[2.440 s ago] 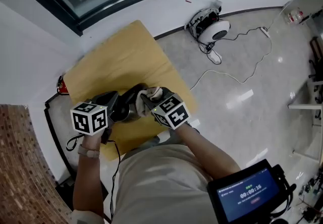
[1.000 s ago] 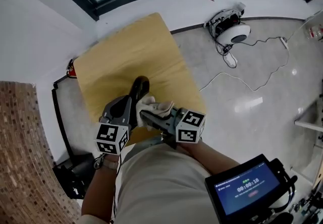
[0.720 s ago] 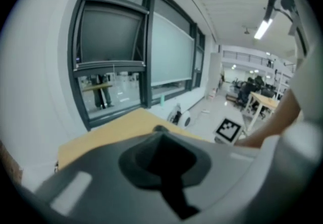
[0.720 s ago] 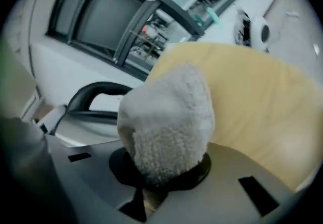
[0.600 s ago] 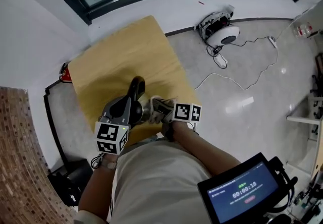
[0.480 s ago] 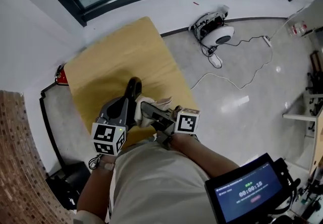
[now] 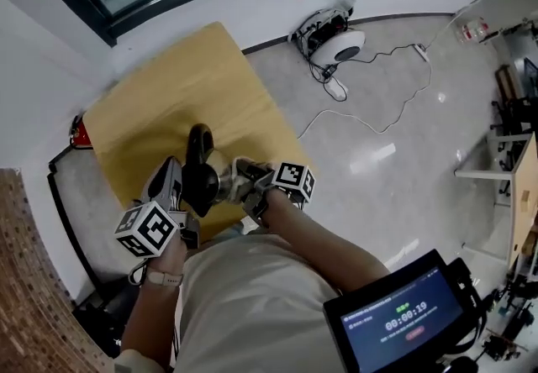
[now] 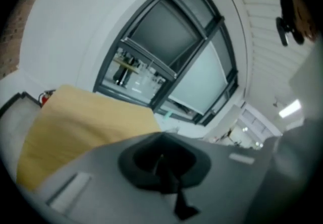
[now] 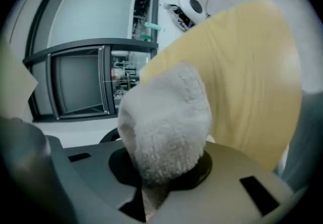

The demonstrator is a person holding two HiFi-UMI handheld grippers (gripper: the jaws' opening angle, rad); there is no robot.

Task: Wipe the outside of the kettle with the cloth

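The kettle [image 7: 202,168], steel with a tall black handle, stands near the front edge of the yellow wooden table [image 7: 176,90]. In the right gripper view my right gripper [image 9: 161,167] is shut on the fluffy grey-white cloth [image 9: 166,122], which bulges out of its jaws. In the head view the right gripper [image 7: 254,180] presses the cloth [image 7: 240,178] against the kettle's right side. My left gripper [image 7: 173,173] lies against the kettle's left side. In the left gripper view the left gripper [image 8: 164,167] has its jaws together with nothing between them, and the kettle is out of sight.
The table's front edge runs just under both grippers. On the floor to the right lies a white round device [image 7: 336,42] with trailing cables. A red object [image 7: 78,134] sits left of the table. A timer screen [image 7: 402,319] hangs at the person's chest.
The right gripper has slid the cloth in closer along the kettle's right side. The left gripper has dropped back to the lower left of the handle.
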